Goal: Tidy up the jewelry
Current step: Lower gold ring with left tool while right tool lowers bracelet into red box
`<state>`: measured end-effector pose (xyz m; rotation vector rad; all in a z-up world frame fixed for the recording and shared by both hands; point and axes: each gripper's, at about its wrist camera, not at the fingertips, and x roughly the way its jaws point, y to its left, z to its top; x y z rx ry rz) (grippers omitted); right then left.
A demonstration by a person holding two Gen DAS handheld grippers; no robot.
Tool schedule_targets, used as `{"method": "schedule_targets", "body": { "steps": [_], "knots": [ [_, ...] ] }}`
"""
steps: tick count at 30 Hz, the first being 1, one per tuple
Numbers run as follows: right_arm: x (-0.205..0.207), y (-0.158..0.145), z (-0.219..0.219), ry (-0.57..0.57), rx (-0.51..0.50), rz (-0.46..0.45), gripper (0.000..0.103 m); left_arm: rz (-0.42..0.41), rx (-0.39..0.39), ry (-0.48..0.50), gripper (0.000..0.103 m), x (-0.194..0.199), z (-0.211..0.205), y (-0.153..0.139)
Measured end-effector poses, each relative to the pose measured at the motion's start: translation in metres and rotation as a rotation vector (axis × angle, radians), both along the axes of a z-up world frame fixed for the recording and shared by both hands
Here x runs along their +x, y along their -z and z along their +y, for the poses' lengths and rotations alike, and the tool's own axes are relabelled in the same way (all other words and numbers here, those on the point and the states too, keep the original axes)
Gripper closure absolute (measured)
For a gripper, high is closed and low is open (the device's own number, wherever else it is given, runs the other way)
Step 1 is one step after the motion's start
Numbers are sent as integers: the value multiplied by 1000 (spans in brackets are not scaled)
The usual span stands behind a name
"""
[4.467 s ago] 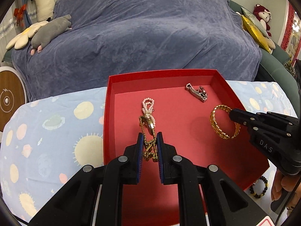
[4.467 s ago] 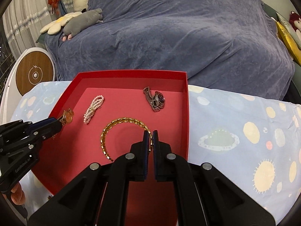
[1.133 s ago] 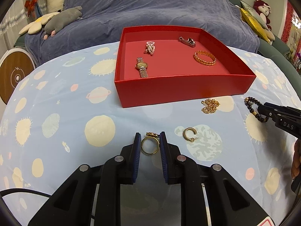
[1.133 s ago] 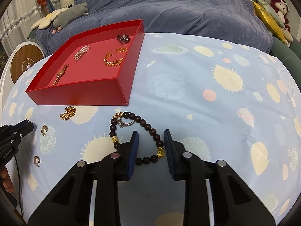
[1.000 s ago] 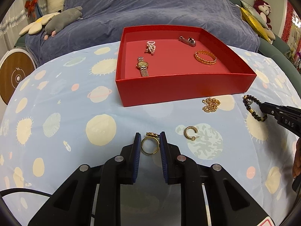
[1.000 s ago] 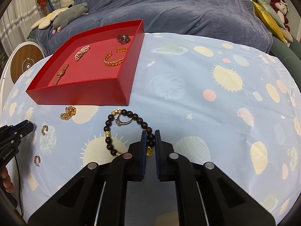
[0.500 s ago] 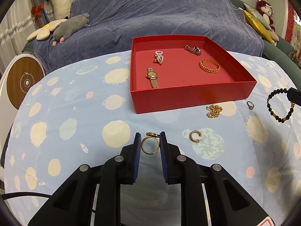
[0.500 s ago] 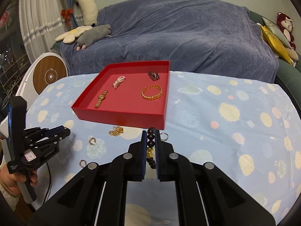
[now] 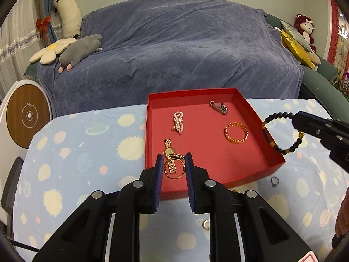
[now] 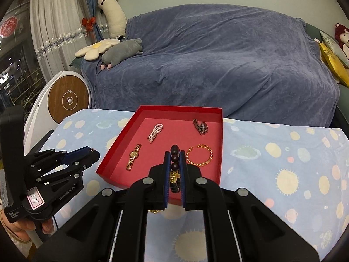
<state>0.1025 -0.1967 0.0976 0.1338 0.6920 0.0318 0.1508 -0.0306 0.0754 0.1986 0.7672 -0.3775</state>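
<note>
My left gripper (image 9: 174,166) is shut on a gold ring (image 9: 174,168) and holds it above the near left corner of the red tray (image 9: 250,107). My right gripper (image 10: 174,159) is shut on a dark bead bracelet (image 10: 174,158), which hangs at the tray's right edge in the left wrist view (image 9: 270,140). In the tray lie a gold watch (image 10: 132,157), a pearl bracelet (image 10: 155,132), a silver watch (image 10: 201,126) and a gold bangle (image 10: 199,155).
On the blue patterned tablecloth (image 9: 87,152) near the tray lie a small silver ring (image 9: 274,181), a gold hoop earring (image 9: 206,224) and a gold chain (image 10: 154,211). A blue-covered sofa (image 9: 174,48) stands behind the table. A round white device (image 10: 67,100) is at the left.
Both grippers have lifted off the table with their pieces and moved forward to the tray. The bead bracelet now hangs by the tray's right edge, the ring over its near left corner.
</note>
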Motion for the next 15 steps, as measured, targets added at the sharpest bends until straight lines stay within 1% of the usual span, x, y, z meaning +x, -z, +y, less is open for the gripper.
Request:
{"method": "schedule_targets", "body": {
  "steps": [3,5,11,15],
  "knots": [
    [23,17,-1,-1,30,41,96,11,11,-8,86,19,-12,7],
    [34,32,-1,-7,48,76,96,16,33,-14,86,29,-20,17],
    [50,64,0,-4,13,138,96,32,82,-43,86,45,-29,44],
    [53,75,-4,5,-11,158,96,43,101,-53,86,50,-30,55]
  ]
}}
